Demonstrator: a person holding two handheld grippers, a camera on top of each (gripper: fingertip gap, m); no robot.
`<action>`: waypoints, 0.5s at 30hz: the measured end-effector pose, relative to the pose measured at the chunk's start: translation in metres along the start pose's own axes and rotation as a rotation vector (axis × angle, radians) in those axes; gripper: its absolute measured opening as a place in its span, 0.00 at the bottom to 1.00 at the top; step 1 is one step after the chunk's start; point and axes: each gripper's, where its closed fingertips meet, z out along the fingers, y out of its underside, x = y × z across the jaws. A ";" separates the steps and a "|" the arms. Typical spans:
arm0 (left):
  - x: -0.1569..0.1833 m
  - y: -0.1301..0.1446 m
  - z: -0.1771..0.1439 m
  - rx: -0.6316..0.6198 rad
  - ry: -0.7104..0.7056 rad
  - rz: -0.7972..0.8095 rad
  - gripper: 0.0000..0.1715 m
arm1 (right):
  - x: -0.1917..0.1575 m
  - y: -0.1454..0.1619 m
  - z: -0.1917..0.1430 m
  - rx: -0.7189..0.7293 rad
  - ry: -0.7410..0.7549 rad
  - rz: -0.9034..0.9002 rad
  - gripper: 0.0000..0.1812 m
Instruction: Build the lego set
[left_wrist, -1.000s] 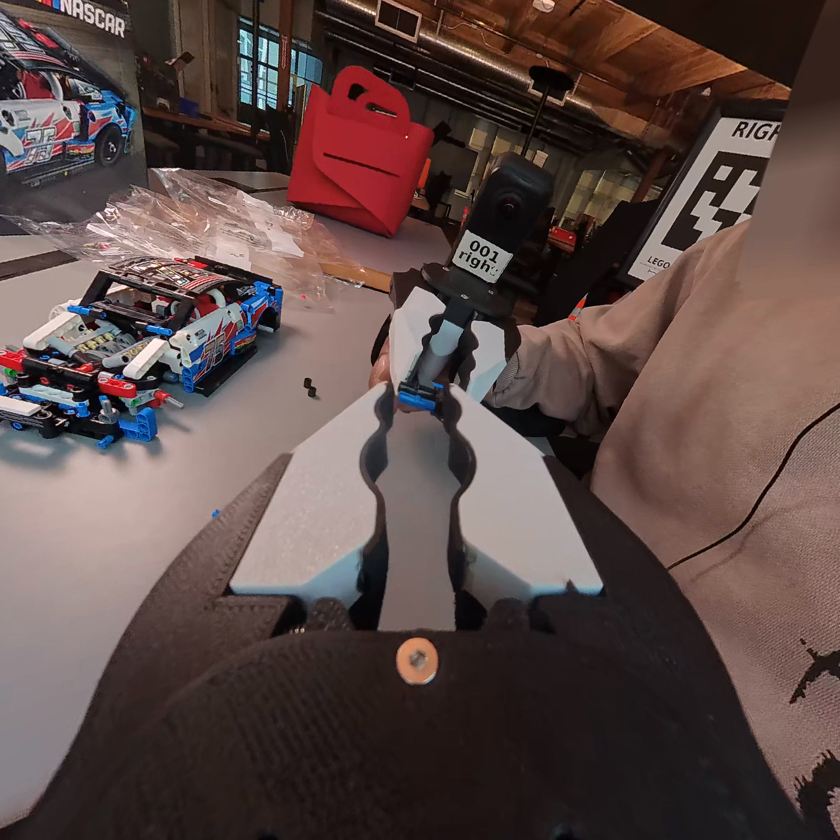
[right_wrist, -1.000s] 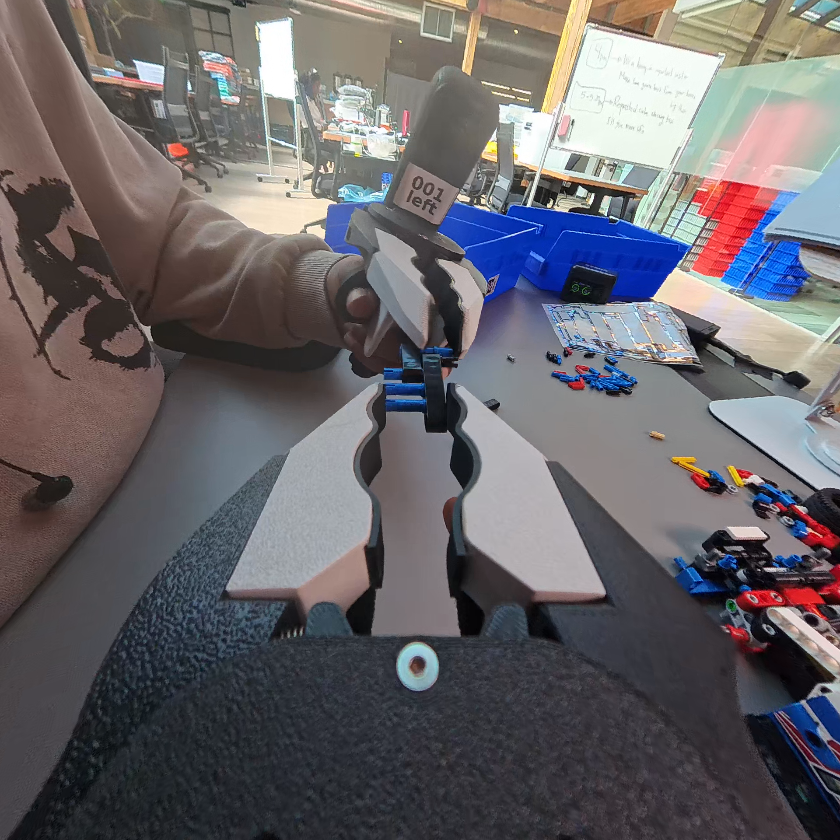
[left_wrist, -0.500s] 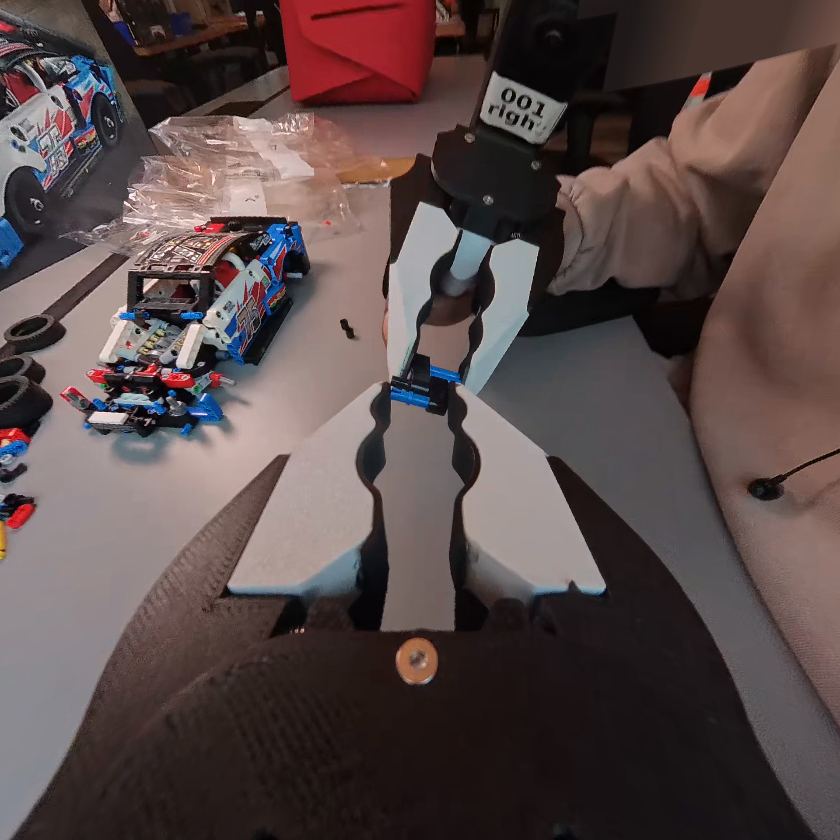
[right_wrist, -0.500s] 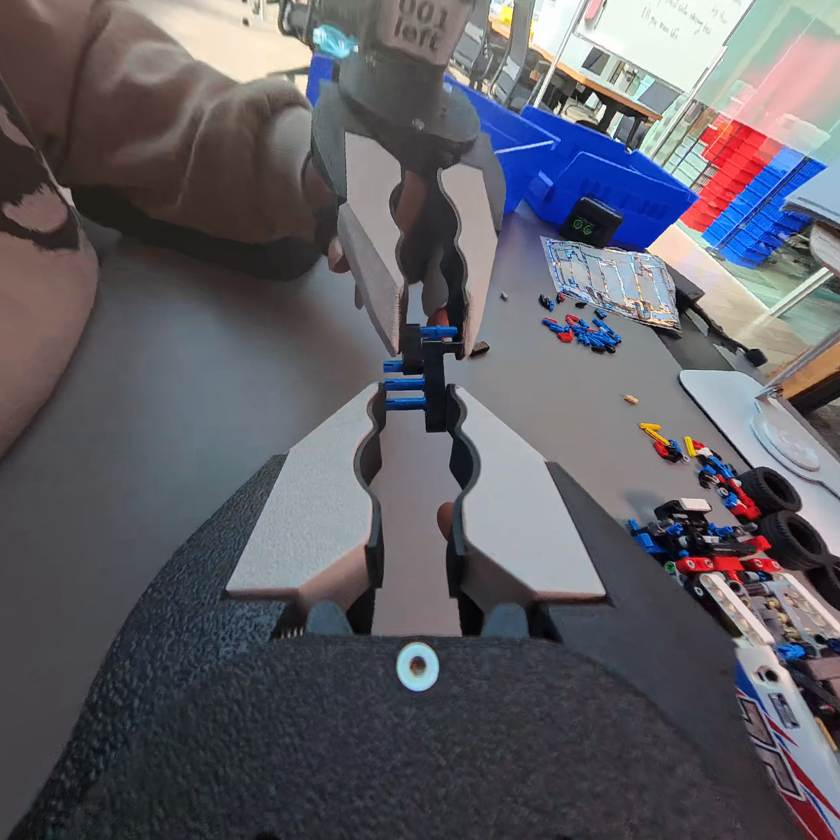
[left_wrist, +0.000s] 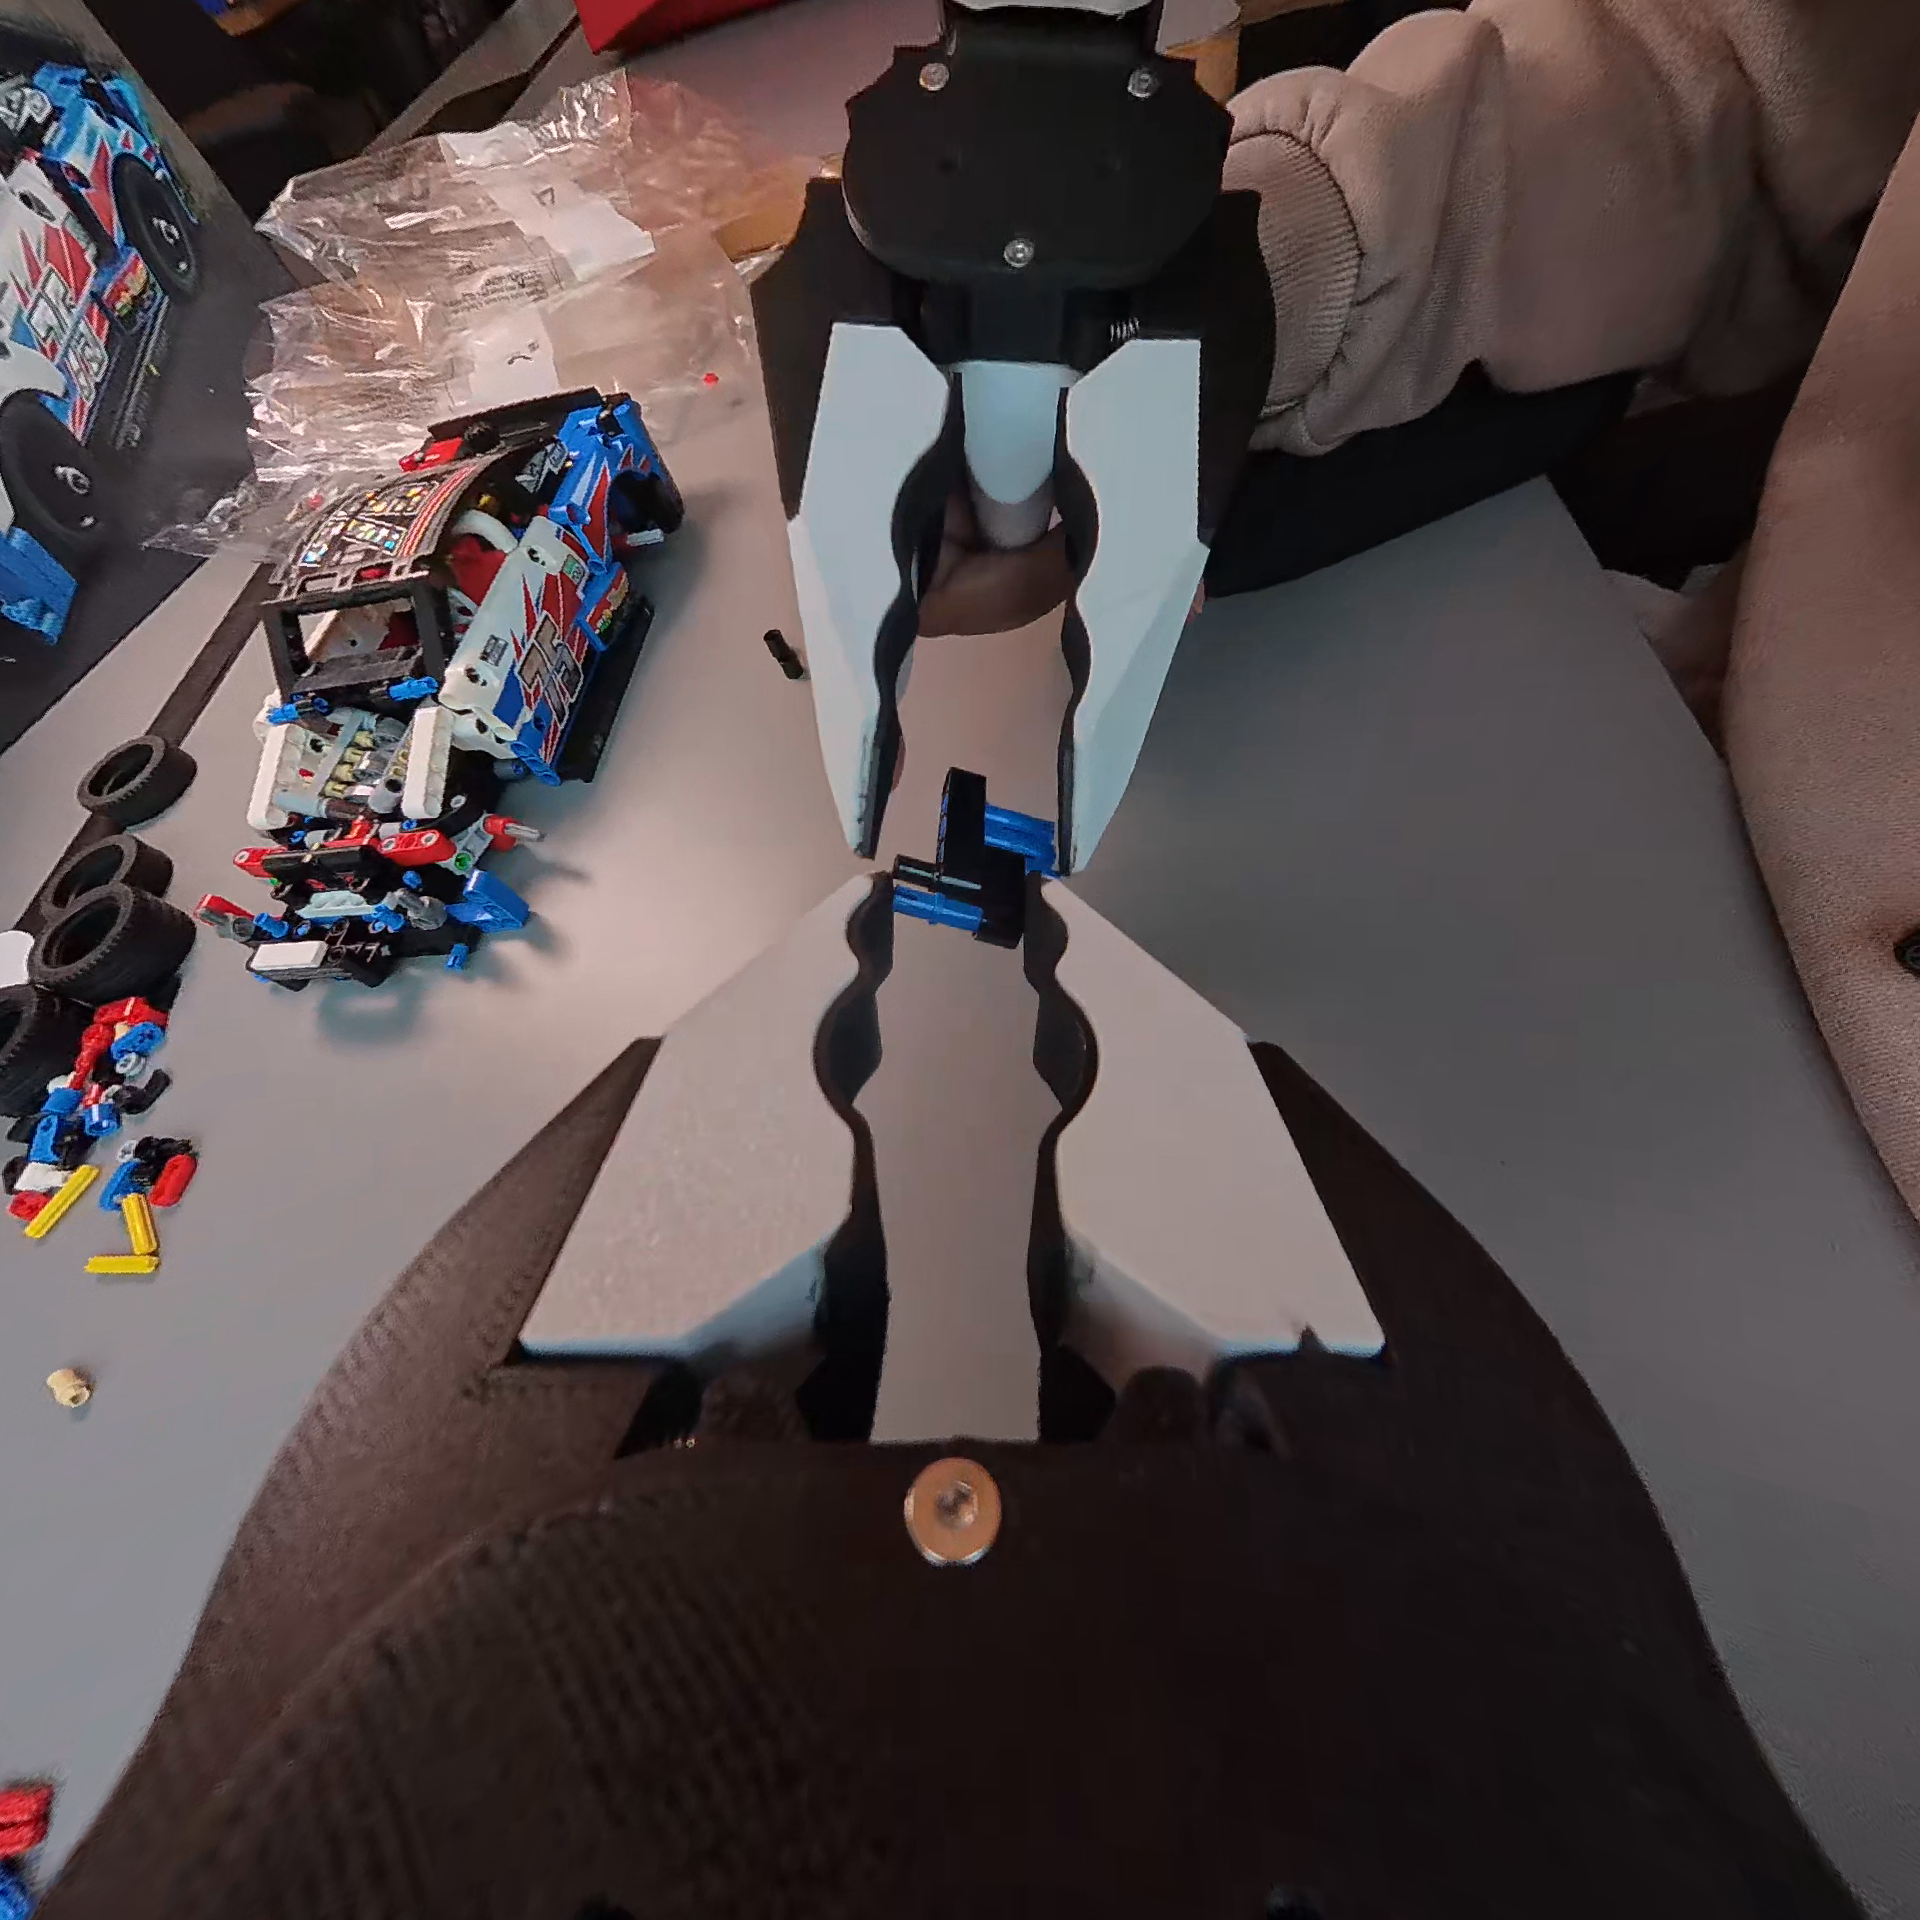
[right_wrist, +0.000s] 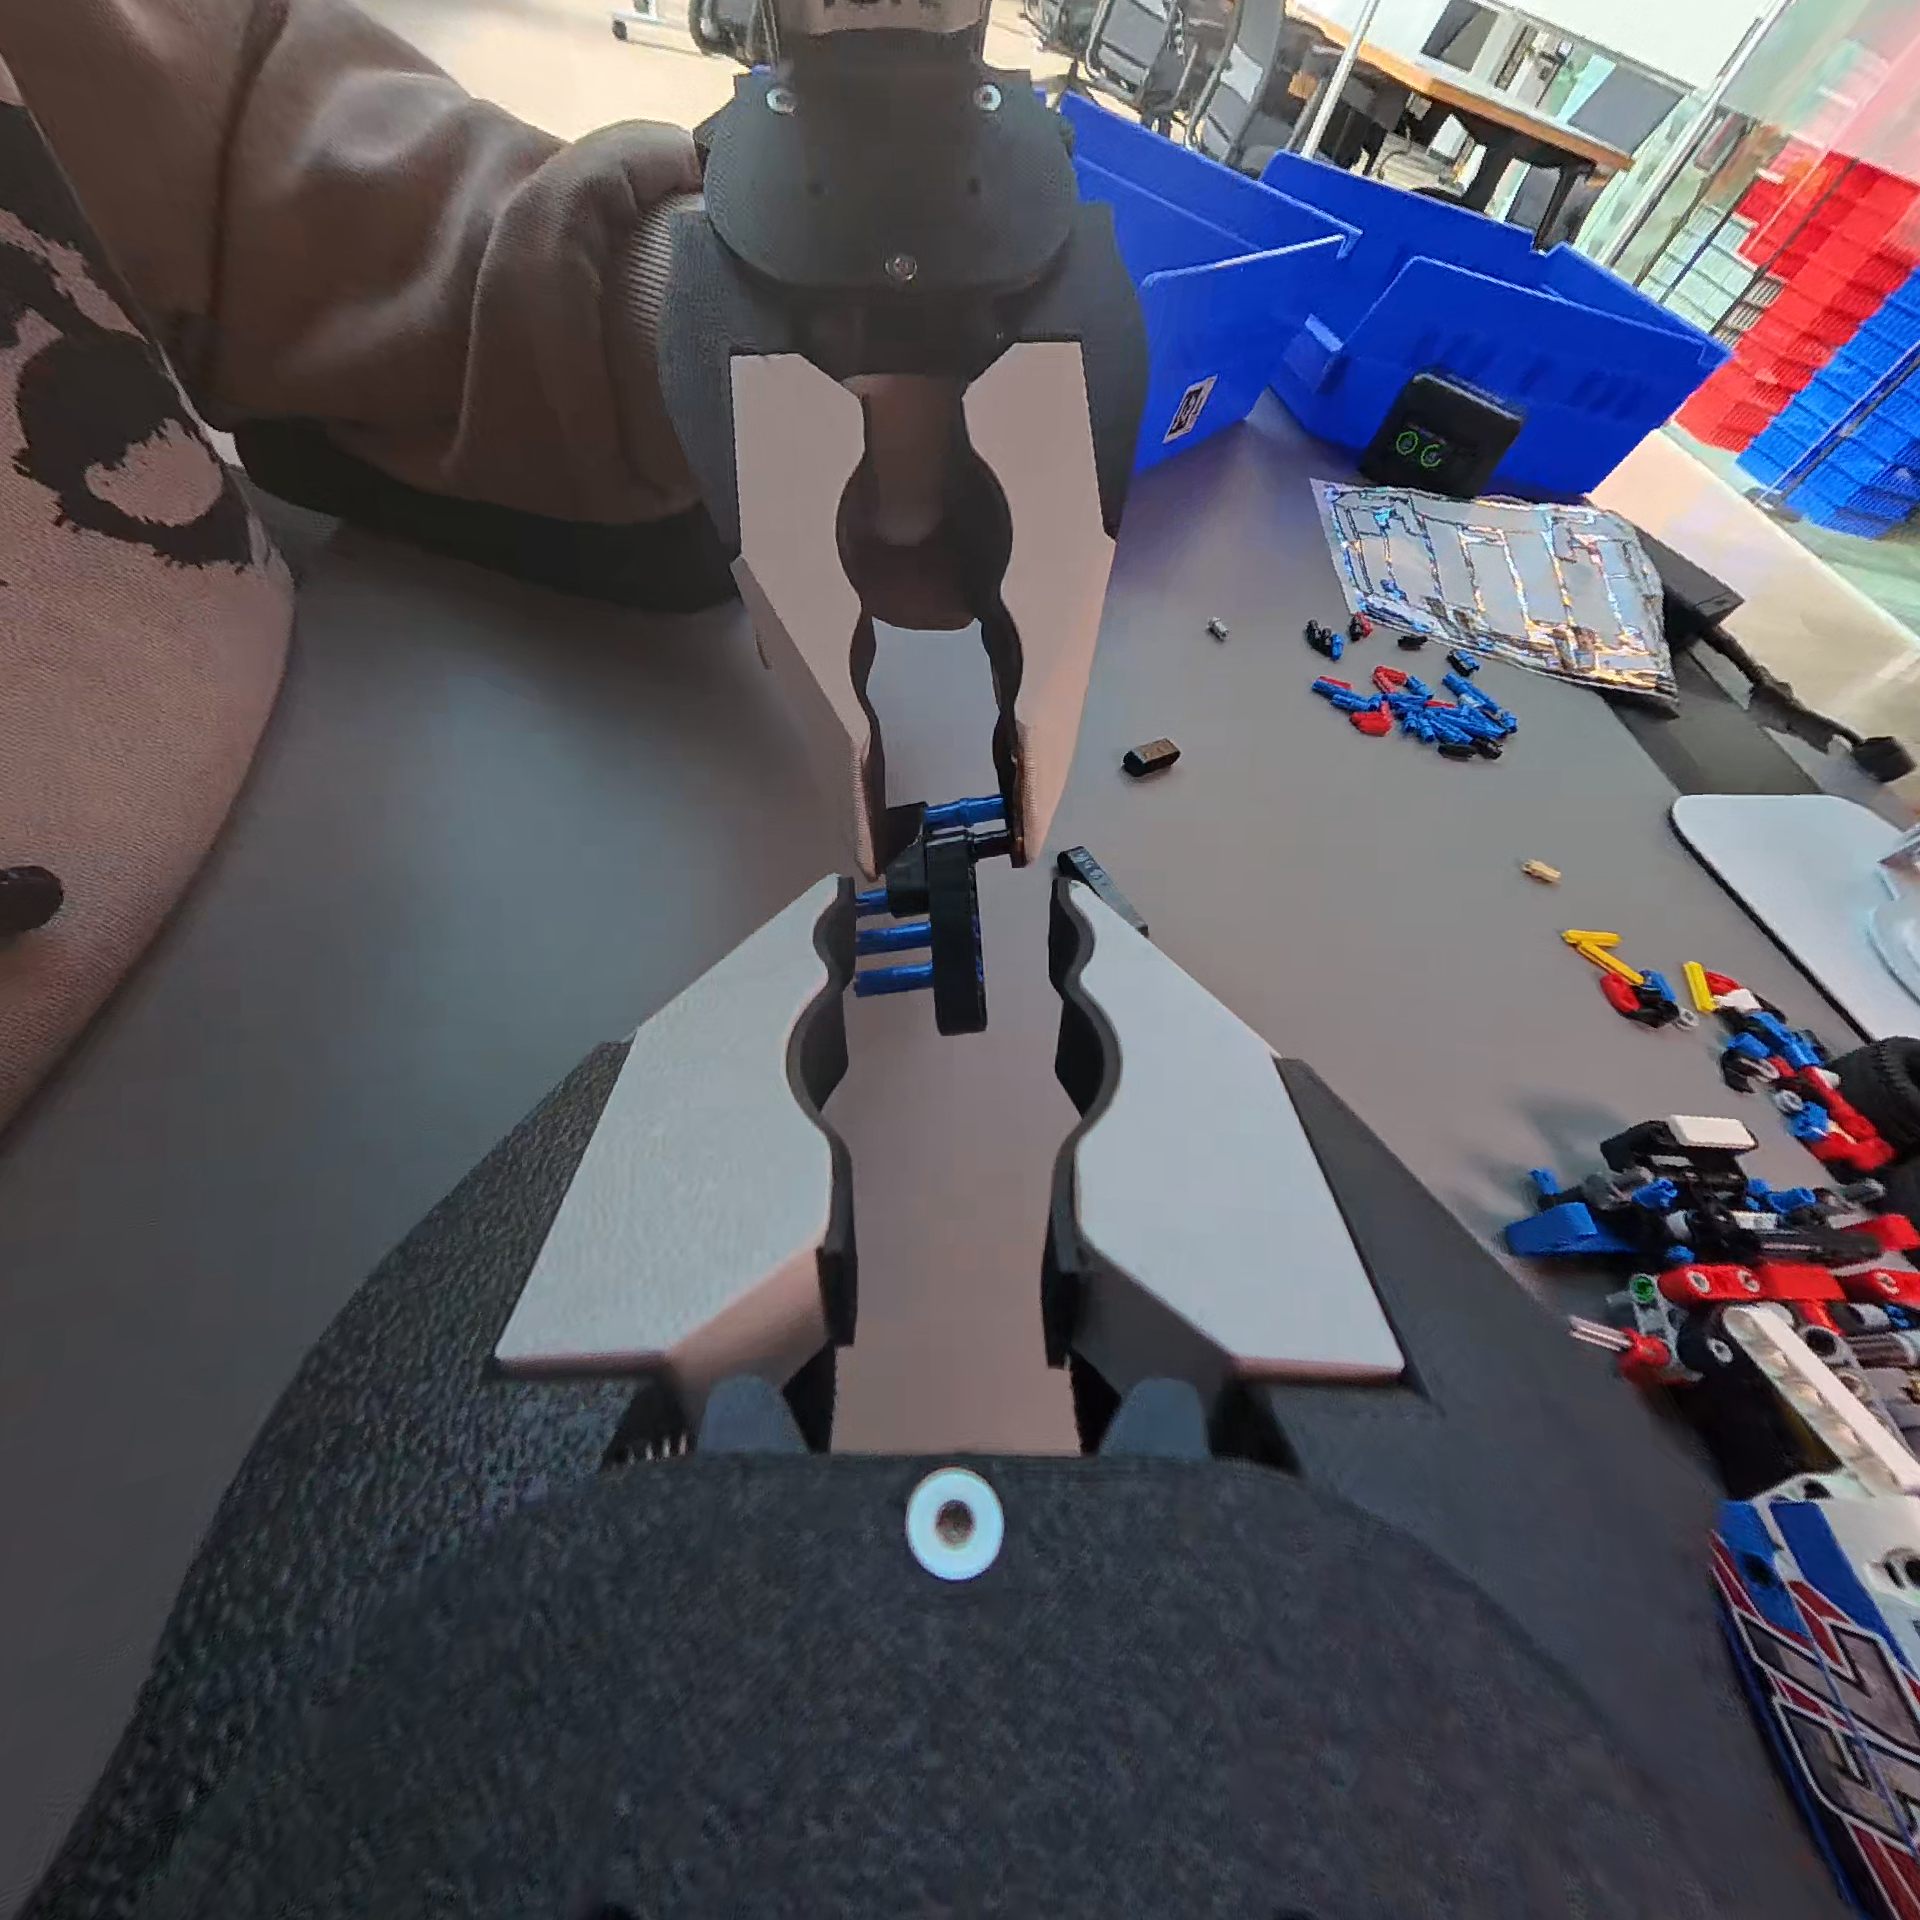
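The grey table (left_wrist: 1403, 935) carries everything here: the half-built car (left_wrist: 457, 644) lies well to the left in the left wrist view, with loose tyres (left_wrist: 109, 914) and a scatter of small parts (left_wrist: 94, 1153) beside it, and blue bins (right_wrist: 1455, 343) stand at the far edge in the right wrist view. Above the bare middle of the table the two tools meet nose to nose. The left gripper (left_wrist: 956, 904) is clamped on the subassembly (left_wrist: 971, 862), a black beam with blue pins (the pins stick out sideways, across the beam). The right gripper (right_wrist: 951, 914) has its jaws spread apart; in its own view the beam hangs between them, with the pins touching or nearly touching the left finger and a clear gap on the other side, though the wide lens makes true contact hard to judge. The beam's long axis runs roughly along the line joining the two tools, so it points straight into the right gripper's mouth from the left one's tips. So the left tool alone bears the piece, and the right is the nearer free one. My guess is that the coming move is either a re-grip by the right or a carry to the car, which lies on the left tool's side. A stray black piece (right_wrist: 1101, 883) lies on the table just past the right finger.
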 end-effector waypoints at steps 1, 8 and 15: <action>-0.002 0.001 0.001 -0.007 -0.016 0.011 0.14 | -0.002 0.001 0.001 0.000 -0.004 -0.012 0.18; -0.006 -0.003 0.004 0.031 -0.070 -0.003 0.14 | -0.001 0.009 0.007 -0.094 0.064 -0.141 0.12; -0.014 -0.007 0.005 0.153 0.062 -0.479 0.11 | 0.022 0.006 0.001 -0.144 0.267 -0.312 0.12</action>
